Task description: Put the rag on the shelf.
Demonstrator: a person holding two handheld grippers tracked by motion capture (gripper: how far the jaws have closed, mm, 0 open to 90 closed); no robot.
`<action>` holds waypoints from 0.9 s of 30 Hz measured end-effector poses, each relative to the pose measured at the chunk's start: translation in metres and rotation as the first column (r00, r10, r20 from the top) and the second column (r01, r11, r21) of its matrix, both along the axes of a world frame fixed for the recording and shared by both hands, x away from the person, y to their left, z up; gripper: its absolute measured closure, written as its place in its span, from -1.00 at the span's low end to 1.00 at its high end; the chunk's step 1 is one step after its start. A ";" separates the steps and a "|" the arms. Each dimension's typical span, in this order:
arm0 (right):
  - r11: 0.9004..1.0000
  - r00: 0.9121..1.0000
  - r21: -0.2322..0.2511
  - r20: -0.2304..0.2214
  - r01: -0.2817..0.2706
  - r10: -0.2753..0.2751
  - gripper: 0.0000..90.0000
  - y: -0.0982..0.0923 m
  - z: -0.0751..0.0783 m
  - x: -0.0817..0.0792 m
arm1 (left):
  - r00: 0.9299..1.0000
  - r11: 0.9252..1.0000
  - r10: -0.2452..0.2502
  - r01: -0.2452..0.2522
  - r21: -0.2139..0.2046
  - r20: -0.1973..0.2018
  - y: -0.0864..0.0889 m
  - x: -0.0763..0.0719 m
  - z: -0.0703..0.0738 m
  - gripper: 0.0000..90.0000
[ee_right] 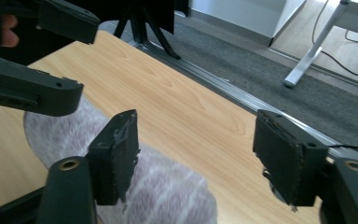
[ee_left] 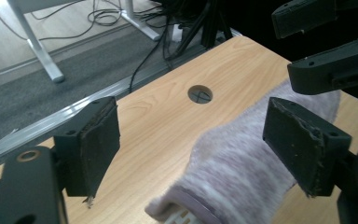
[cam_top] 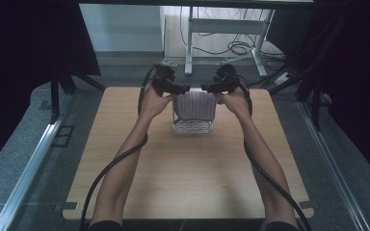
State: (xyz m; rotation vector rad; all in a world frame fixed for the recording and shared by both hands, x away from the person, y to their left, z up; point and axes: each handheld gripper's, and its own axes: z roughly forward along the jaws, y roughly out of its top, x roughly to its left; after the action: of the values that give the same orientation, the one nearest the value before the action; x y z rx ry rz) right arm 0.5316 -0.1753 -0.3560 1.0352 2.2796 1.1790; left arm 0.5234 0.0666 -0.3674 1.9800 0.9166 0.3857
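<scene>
A pale wooden rectangular table (cam_top: 183,178) carries a clear plastic ribbed tray (cam_top: 192,126) toward twelve o'clock, with a fuzzy mauve-grey knitted cloth (cam_top: 195,106) draped over it

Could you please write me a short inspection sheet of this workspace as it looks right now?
Surface: light wooden table with a round hole near its far edge.
Job's things: a pale purple sock pulled over a white plastic frame, towards the far middle of the table.
Clutter: nothing seen.
Grippers: left gripper and right gripper both open, held at either side of the sock's far end.
Cables: a black cable trails along each forearm; more wires lie on the floor beyond.
Surroundings: dark curtains on both sides, grey carpet, white desk legs behind.
</scene>
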 end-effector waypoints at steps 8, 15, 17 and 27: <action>0.998 0.999 0.032 -0.009 -0.047 0.047 -0.55 -0.005 -0.001 -0.020 | 0.999 0.998 -0.049 0.049 0.037 -0.002 -0.005 -0.020 0.000 -0.72; 0.997 0.997 0.021 -0.015 -0.076 0.076 -0.66 -0.008 -0.005 -0.040 | 0.998 0.998 -0.061 0.061 0.033 0.005 -0.001 -0.036 -0.001 -0.74; 0.996 0.996 0.012 -0.016 -0.085 0.085 -0.69 -0.009 -0.008 -0.048 | 0.997 0.996 -0.076 0.075 0.045 0.020 0.001 -0.044 -0.001 -0.75; 0.994 0.994 -0.007 -0.019 -0.110 0.110 -0.70 -0.017 -0.016 -0.072 | 0.993 0.994 -0.102 0.098 0.053 0.065 0.008 -0.076 -0.003 -0.78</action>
State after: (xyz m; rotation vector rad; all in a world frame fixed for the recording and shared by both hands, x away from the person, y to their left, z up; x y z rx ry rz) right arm 0.4591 -0.1926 -0.3723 0.9313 2.3808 1.2063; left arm 0.4475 0.0744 -0.3709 2.0364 0.7688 0.4192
